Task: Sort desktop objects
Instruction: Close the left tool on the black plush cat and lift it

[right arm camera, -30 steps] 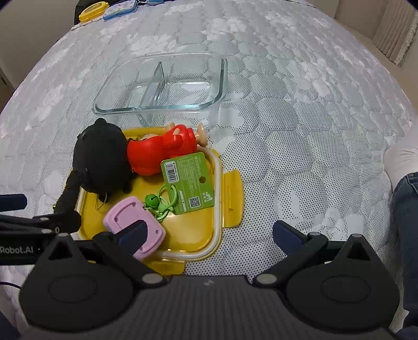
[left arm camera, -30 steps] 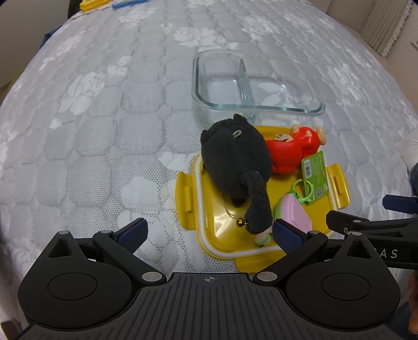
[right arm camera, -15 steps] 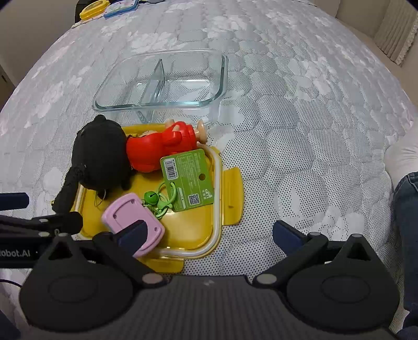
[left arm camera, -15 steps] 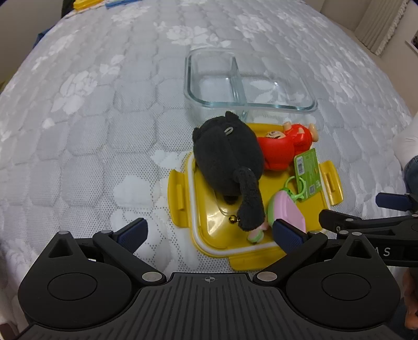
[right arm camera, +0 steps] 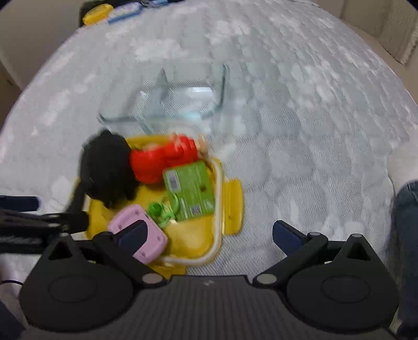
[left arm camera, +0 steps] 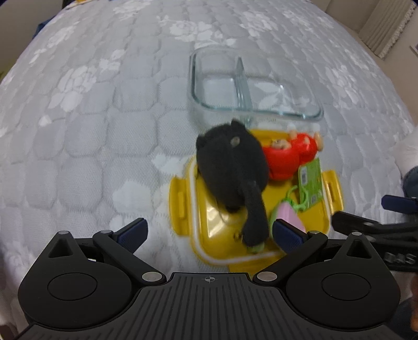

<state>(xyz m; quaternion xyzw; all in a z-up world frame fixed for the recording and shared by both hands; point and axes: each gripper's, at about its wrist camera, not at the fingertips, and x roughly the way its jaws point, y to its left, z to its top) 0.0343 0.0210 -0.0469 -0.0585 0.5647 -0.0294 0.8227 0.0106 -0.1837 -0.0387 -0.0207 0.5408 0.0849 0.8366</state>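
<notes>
A yellow lid [left arm camera: 224, 230] [right arm camera: 193, 240] lies on the quilted surface with toys on it: a black plush [left arm camera: 232, 167] [right arm camera: 107, 167], a red doll [left arm camera: 290, 157] [right arm camera: 162, 159], a green tag [left arm camera: 309, 183] [right arm camera: 190, 191] with a green clip, and a pink case [left arm camera: 286, 217] [right arm camera: 138, 232]. Behind it sits a divided glass container [left arm camera: 250, 86] [right arm camera: 167, 99] with nothing in it. My left gripper [left arm camera: 209, 231] is open, near the lid's left front edge. My right gripper [right arm camera: 209, 232] is open over the lid's front right corner, its left finger above the pink case. Both now views are motion-blurred.
The white quilted floral surface [left arm camera: 104, 117] spreads all around. Small yellow and blue items [right arm camera: 99, 13] lie at the far left edge. A person's leg in jeans [right arm camera: 406, 209] is at the right. The right gripper's arm [left arm camera: 371, 225] shows at the right of the left wrist view.
Both grippers have shifted; the lid and toys sit further right in the left wrist view and slightly higher in the right wrist view. No object has been taken hold of. Both stay open.
</notes>
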